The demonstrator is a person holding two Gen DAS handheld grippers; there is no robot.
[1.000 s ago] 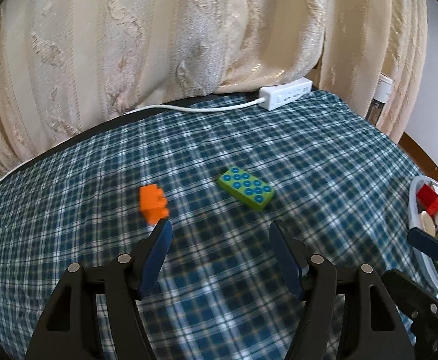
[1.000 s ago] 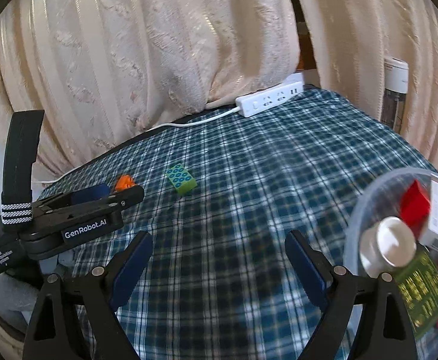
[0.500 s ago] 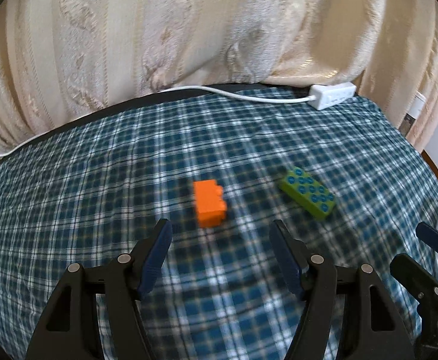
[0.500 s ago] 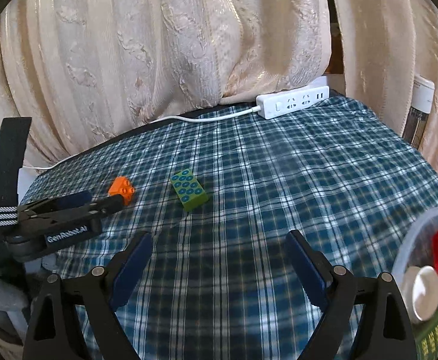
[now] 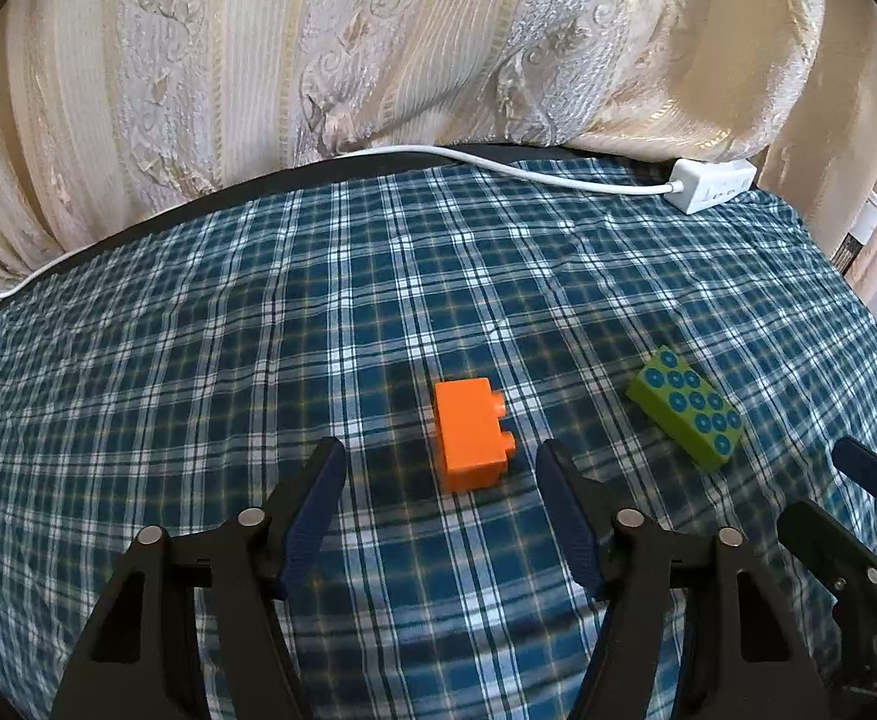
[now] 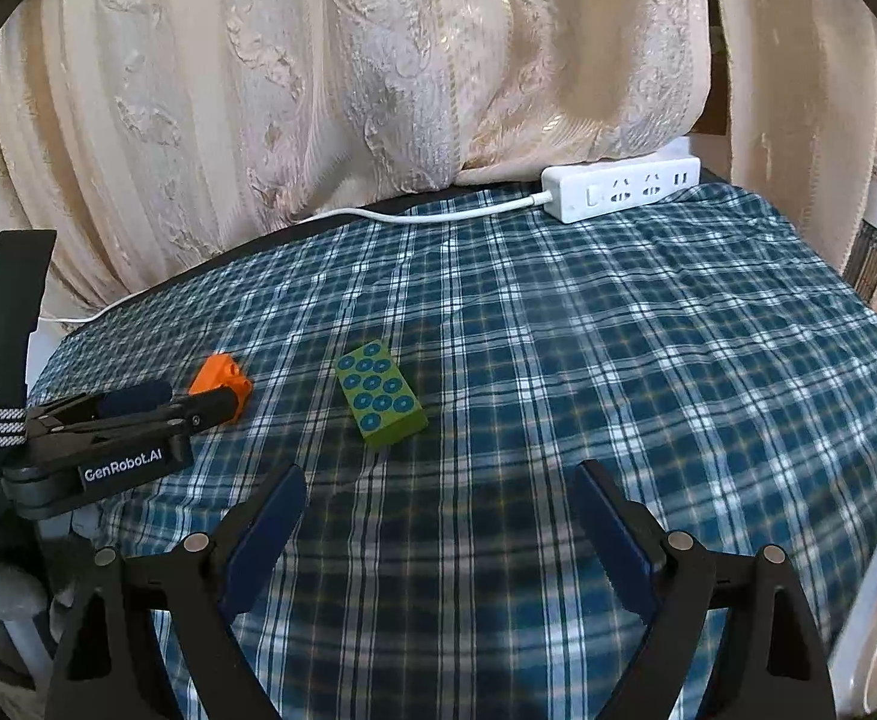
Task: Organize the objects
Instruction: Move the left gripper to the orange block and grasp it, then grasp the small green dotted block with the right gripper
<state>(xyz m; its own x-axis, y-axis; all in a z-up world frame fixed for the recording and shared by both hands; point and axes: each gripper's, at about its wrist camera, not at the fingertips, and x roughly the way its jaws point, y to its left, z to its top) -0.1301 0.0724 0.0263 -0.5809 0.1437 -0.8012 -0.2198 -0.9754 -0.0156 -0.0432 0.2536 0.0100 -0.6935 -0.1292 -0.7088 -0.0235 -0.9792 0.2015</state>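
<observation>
Left hand-held gripper (image 5: 441,459): low over the plaid cloth (image 5: 258,360) that covers the table, jaws apart and closing, nothing pressed between the blue pads (image 5: 318,498). In the right wrist view it enters from the left edge, tips beside the orange block.

Orange block (image 5: 468,438): lying on its side on the cloth, studs facing right, just beyond and between the left tips, touching neither pad.

Green block (image 5: 687,408): flat on the cloth with blue studs up, to the right of the orange block and apart from it; in the right wrist view it lies ahead and left of the right tips.

Right hand-held gripper (image 6: 441,483): jaws wide apart, empty, over bare cloth.

White power strip (image 6: 618,192): at the far right edge of the table, its cord (image 5: 498,165) running left along the back edge.

Clear tub (image 6: 870,600): at the right border of the right wrist view, rim only, something red inside.

Cream curtain (image 5: 378,48): hanging behind the table.
</observation>
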